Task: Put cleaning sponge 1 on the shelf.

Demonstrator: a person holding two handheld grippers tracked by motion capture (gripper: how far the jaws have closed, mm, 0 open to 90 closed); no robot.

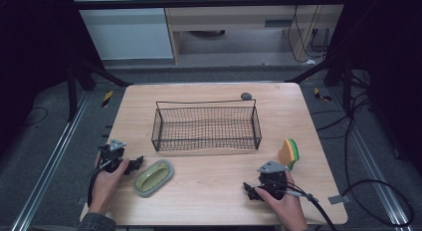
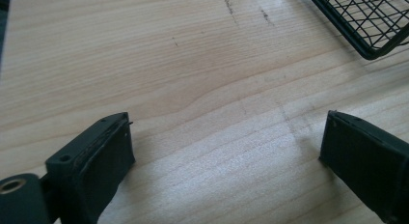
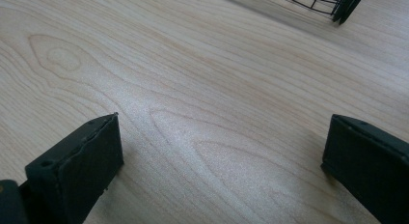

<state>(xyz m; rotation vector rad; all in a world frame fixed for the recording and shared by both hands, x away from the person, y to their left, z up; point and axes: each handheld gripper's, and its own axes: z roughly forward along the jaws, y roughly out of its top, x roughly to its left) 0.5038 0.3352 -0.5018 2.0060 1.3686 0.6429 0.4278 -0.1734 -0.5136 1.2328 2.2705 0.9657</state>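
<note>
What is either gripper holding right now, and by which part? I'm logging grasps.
Nothing: left gripper and right gripper are both open, with bare table between their fingers.

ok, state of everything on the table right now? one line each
wire basket: upright at mid-table, nothing inside.
soap dish: flat on the table, hollow up, nothing in it, beside the left hand-held gripper.
sponge: standing on edge near the right side, untouched.
left hand-held gripper: open, jaws wide over bare wood, holding nothing.
right hand-held gripper: open, jaws wide over bare wood, holding nothing.
</note>
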